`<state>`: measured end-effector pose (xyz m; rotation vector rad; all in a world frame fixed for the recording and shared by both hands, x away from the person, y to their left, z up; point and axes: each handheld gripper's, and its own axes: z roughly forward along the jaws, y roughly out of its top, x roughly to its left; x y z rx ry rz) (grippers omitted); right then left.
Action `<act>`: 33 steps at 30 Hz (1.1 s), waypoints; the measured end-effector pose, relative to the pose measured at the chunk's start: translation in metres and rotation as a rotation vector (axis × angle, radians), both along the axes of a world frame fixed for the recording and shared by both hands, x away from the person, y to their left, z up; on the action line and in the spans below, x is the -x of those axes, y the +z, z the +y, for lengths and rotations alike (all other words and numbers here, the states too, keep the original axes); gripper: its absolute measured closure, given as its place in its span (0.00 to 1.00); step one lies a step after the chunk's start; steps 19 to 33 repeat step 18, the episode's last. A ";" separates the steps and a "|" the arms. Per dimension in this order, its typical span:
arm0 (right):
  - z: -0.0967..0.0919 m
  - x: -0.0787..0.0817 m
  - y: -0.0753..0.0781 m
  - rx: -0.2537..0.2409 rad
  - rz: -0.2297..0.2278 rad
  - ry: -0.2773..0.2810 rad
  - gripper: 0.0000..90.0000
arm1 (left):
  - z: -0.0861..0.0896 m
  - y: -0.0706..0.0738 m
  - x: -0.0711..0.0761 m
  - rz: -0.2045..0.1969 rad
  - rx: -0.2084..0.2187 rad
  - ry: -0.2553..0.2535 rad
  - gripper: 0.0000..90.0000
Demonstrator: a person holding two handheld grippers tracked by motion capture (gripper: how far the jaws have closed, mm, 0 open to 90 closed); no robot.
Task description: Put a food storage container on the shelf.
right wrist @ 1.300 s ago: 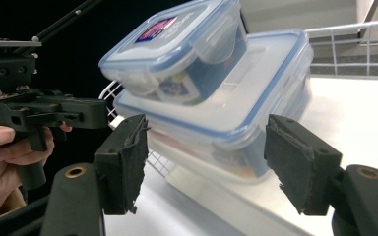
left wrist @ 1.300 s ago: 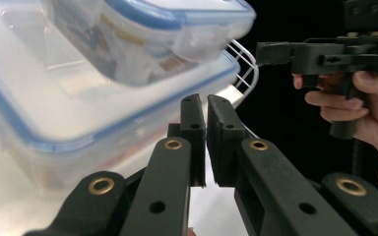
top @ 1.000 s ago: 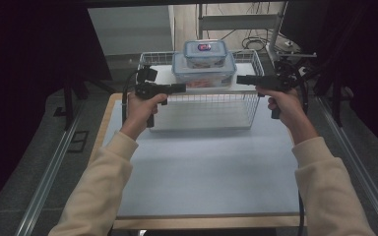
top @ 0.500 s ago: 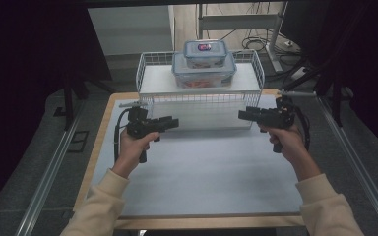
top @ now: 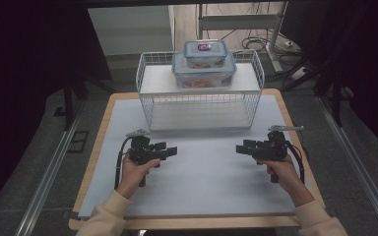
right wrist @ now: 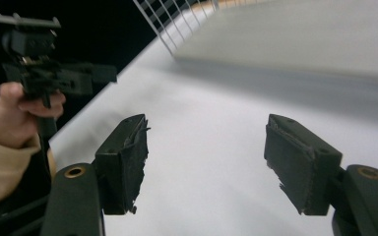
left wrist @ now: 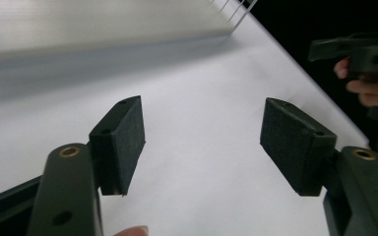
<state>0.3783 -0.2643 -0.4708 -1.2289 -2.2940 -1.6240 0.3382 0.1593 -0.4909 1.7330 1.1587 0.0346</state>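
holding both tools low over the white mat (top: 202, 182), you have your left gripper (top: 170, 151) at the left and your right gripper (top: 240, 148) at the right, well apart, their tips turned in toward each other across the middle. your left gripper's jaws have just been opening; in the left gripper view (left wrist: 202, 142) they stand wide with bare mat between them and nothing held. your right gripper's jaws (right wrist: 206, 162) are spread too, released, gripping nothing.

the 2 containers sit on top of the white wire rack (top: 147, 105) at the far side of the table (top: 98, 147), well away from both tools. the large container (top: 204, 73) lies flat with its long axis running left to right, lid up. the small container (top: 205, 52) is stacked on it, lid up, also lying left to right, set toward the far edge of the one below. under the rack's top the lower shelf space looks open to the near side.
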 end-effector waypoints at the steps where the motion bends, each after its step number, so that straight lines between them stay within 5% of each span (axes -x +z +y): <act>1: 0.000 0.000 -0.004 0.003 0.002 -0.002 0.36 | -0.001 -0.002 0.000 0.003 -0.009 0.003 0.36; 6: 0.003 0.000 -0.015 0.016 0.022 0.001 0.36 | -0.005 -0.007 0.001 0.012 -0.018 -0.007 0.34; 33: -0.002 -0.001 -0.015 -0.004 0.019 -0.012 0.35 | 0.000 -0.009 0.000 0.008 -0.031 0.011 0.32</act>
